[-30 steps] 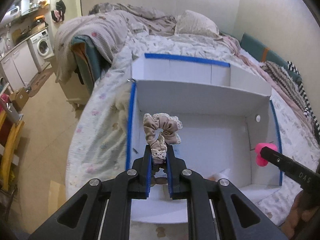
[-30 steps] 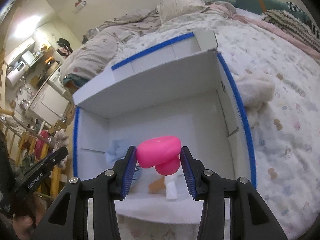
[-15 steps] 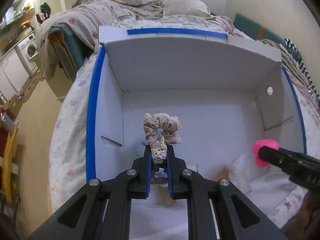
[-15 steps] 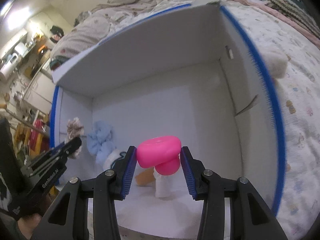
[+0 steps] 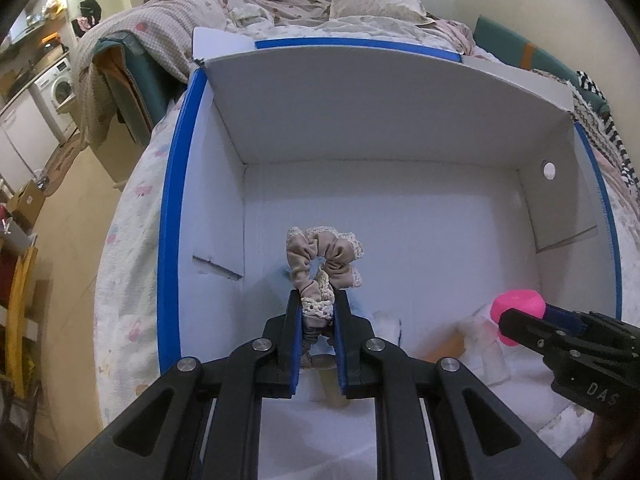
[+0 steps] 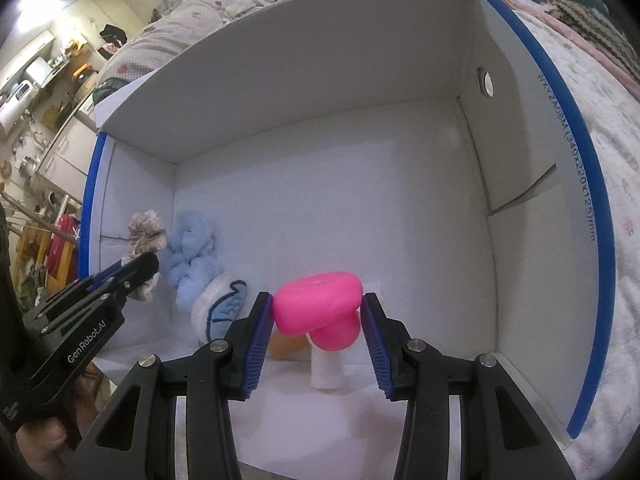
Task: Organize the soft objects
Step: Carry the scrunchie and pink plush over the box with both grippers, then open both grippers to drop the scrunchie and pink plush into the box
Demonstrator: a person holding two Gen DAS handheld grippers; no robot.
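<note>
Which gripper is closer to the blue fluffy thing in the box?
Left. The left gripper, holding the scrunchie, sits right beside the blue fluffy thing; the right gripper is farther off.

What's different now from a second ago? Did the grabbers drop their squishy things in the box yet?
Not yet. Both hand-held grippers came down from above the white box to inside it. The left hand-held gripper still pinches the beige scrunchie, and the right hand-held gripper still squeezes the pink toy. Nothing was let go. The blue scrunchie lies on the box floor.
</note>
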